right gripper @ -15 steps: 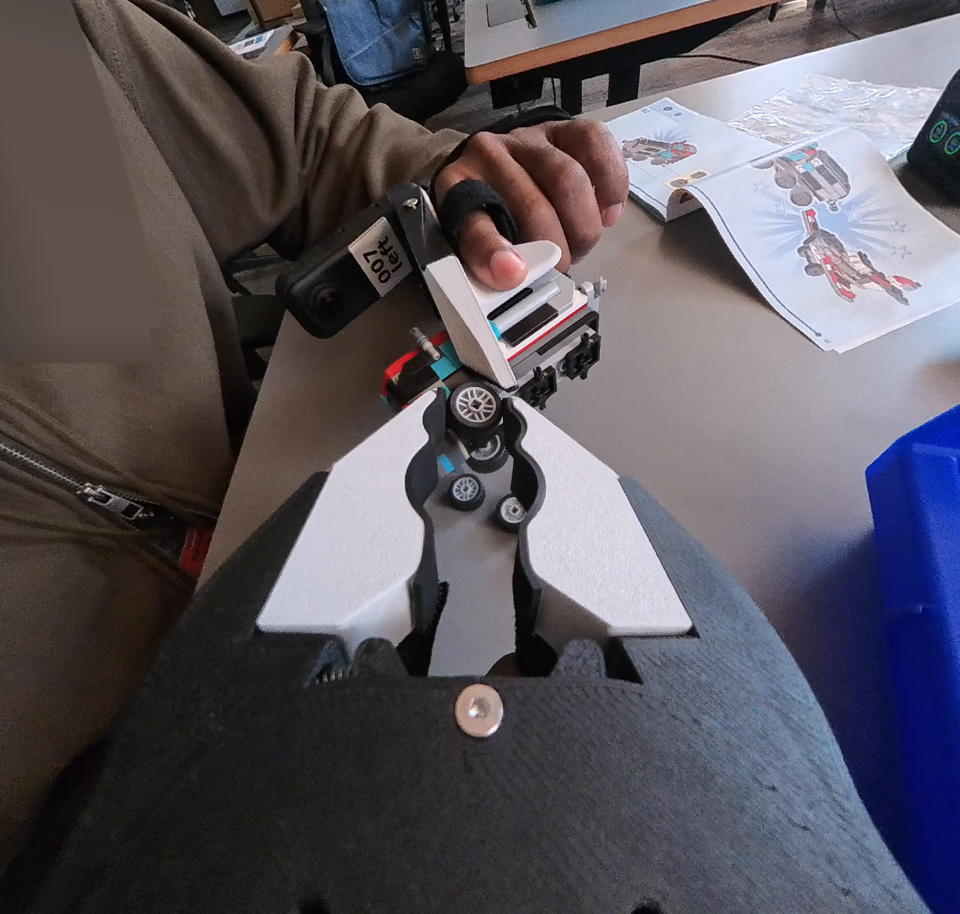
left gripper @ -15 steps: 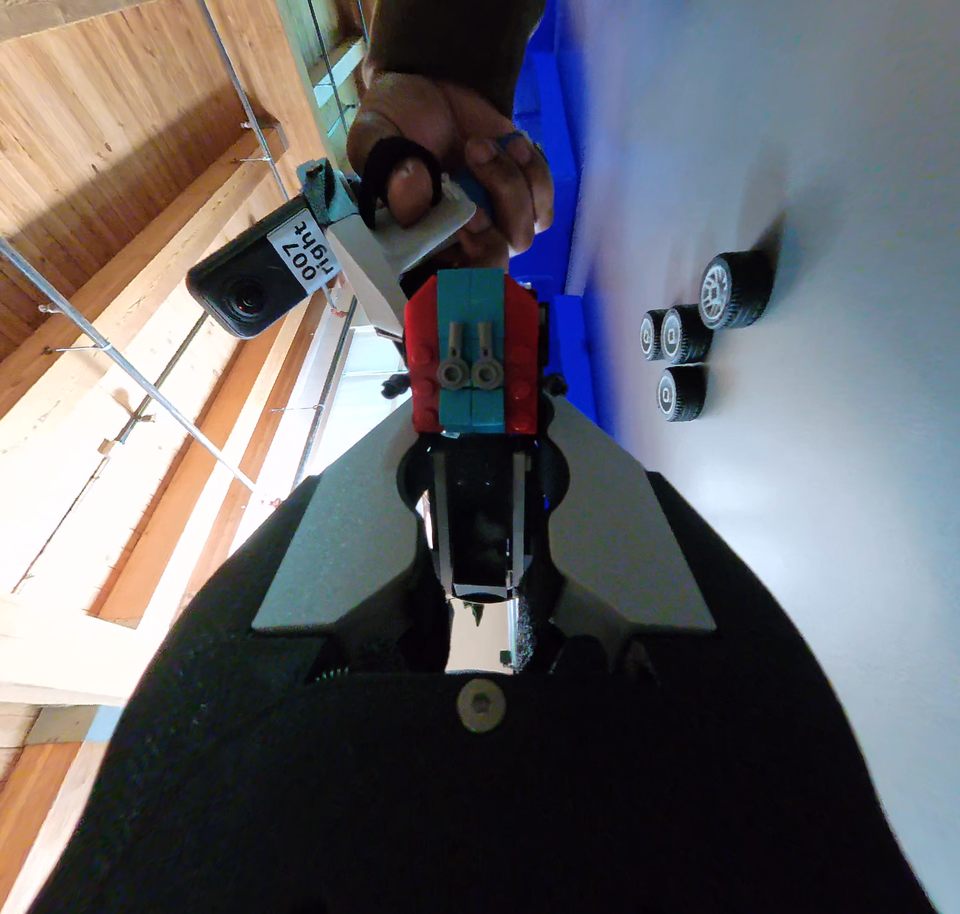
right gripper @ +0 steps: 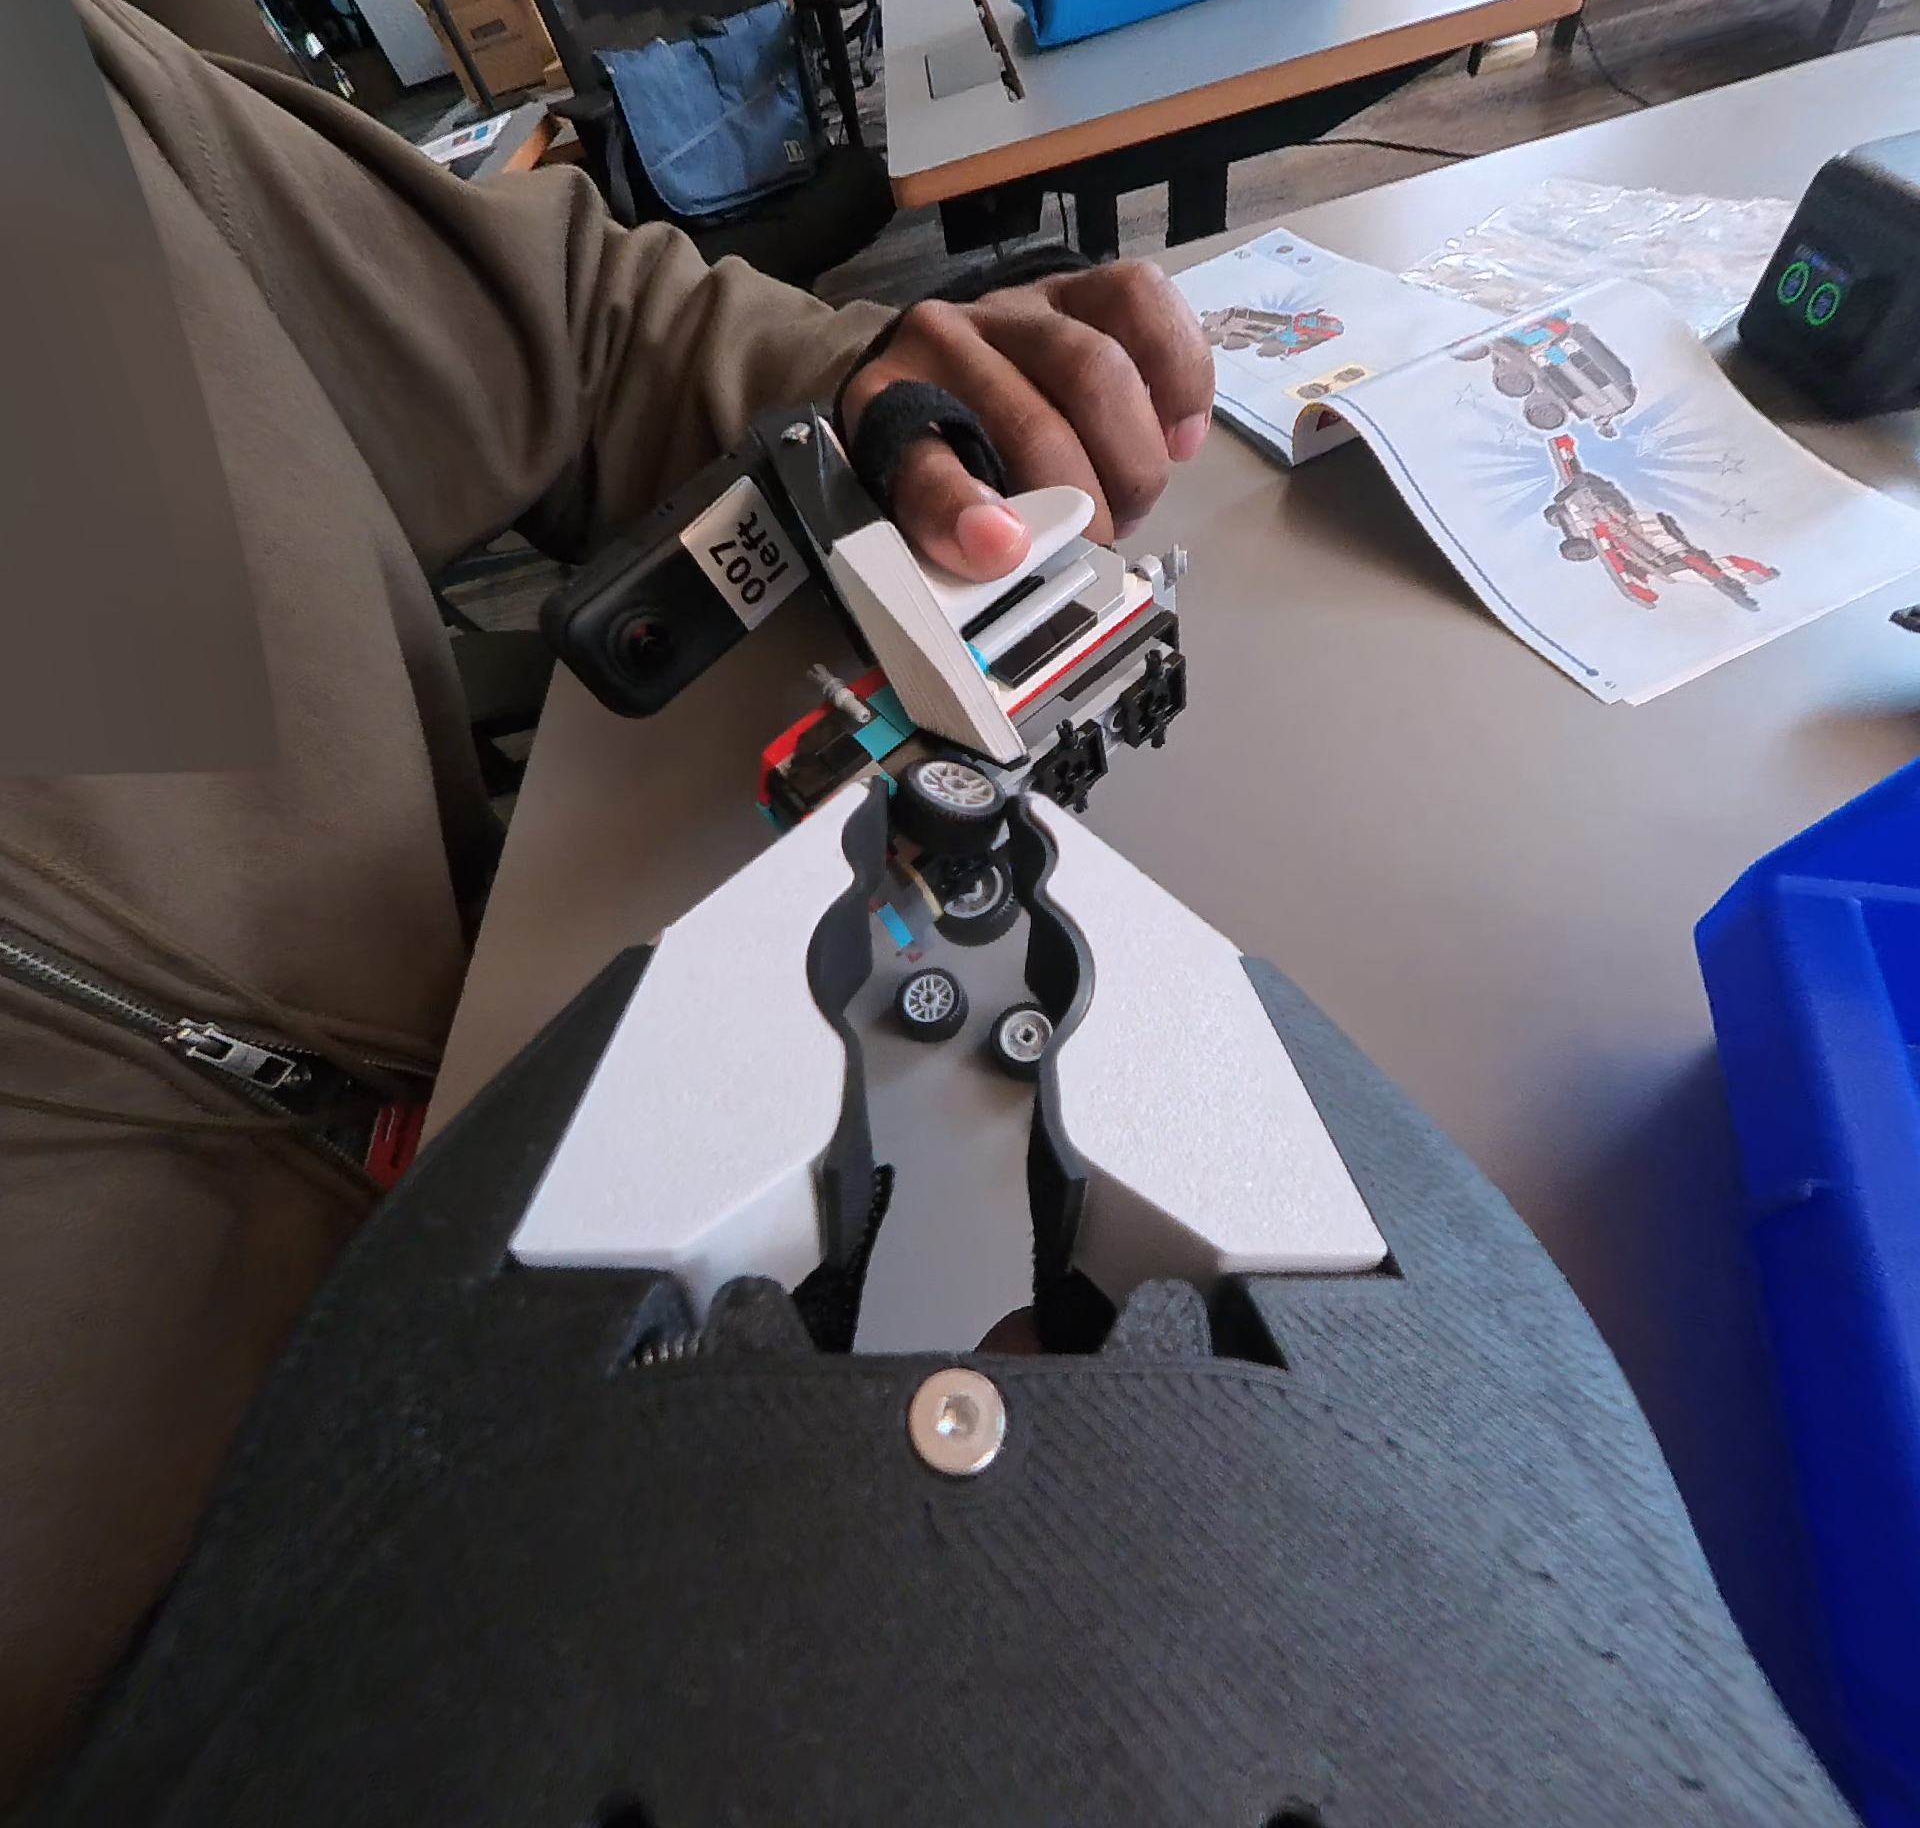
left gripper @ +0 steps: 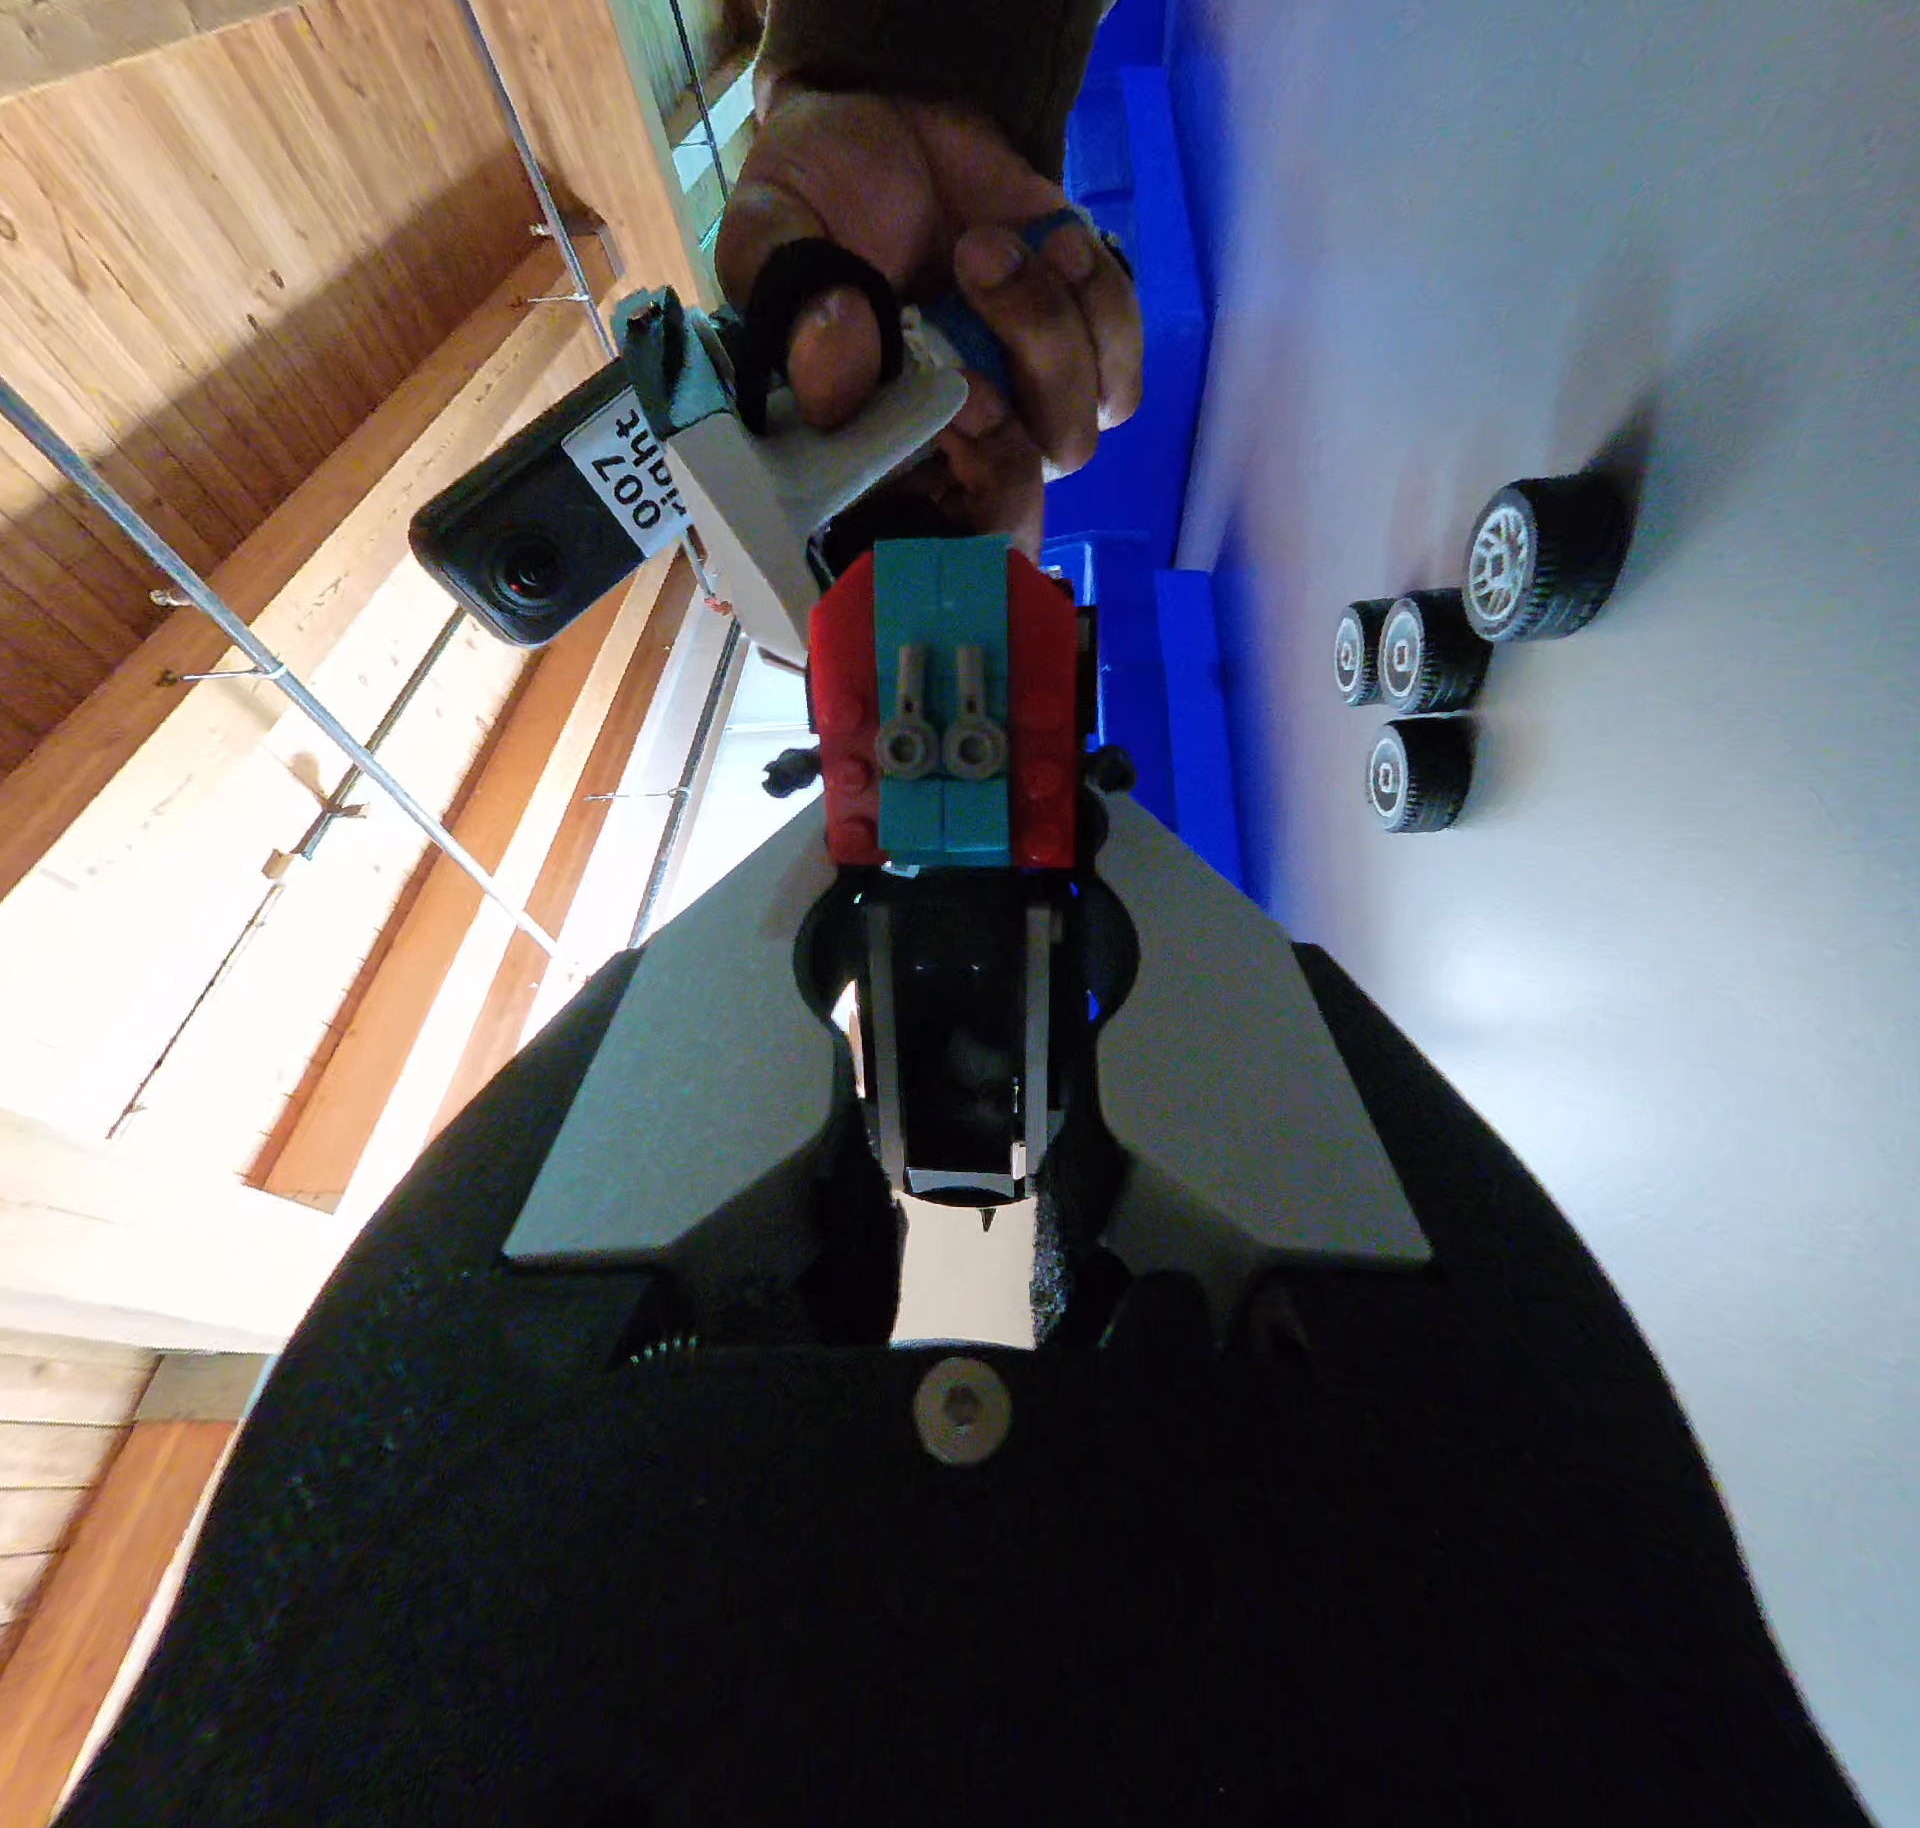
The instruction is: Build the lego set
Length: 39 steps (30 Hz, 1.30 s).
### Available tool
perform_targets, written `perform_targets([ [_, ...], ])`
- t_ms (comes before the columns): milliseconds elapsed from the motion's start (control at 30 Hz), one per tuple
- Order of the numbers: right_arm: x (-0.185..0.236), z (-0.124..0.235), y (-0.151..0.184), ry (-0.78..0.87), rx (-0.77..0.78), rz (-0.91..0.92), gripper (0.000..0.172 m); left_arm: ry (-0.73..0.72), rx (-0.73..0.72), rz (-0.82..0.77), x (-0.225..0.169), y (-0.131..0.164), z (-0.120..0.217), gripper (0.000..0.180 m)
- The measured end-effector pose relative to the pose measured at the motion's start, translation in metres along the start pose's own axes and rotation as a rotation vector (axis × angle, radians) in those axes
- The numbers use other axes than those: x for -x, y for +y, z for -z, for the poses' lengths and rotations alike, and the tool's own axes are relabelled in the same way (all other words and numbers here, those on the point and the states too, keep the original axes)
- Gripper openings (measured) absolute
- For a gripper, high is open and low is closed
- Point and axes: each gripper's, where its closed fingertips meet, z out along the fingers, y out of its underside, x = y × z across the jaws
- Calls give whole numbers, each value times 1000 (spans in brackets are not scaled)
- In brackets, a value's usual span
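My left gripper (left gripper: 956,843) clamped the brick truck (left gripper: 940,708) above the table (right gripper: 1403,843). My right gripper (right gripper: 951,802) pinched a small wheel (right gripper: 948,789) against its side; I feared a crooked push would twist the wheel loose.

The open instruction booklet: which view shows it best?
The right wrist view: the instruction booklet lies open on the grey table, both printed pages facing the camera, beyond the toy truck. The left wrist view shows nothing of it.
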Motion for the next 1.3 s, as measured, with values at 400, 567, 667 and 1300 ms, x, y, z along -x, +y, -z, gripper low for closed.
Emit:
perform_targets([
  [400, 6, 3, -5, -12, -36, -6, 24, -6, 3, -8, 2, 0, 0, 37],
  [567, 6, 5, -7, -24, -55, -33, 27, -7, 2, -15, 2, 0, 0, 37],
  [667, 5, 10, -12, -34, -88, -98, 30, -10, 4, -21, 3, 0, 1, 37],
  [1300, 2, -10, 25, -113, -113, -733, 66, -2, -26, -121, 0, -12, 6, 37],
])
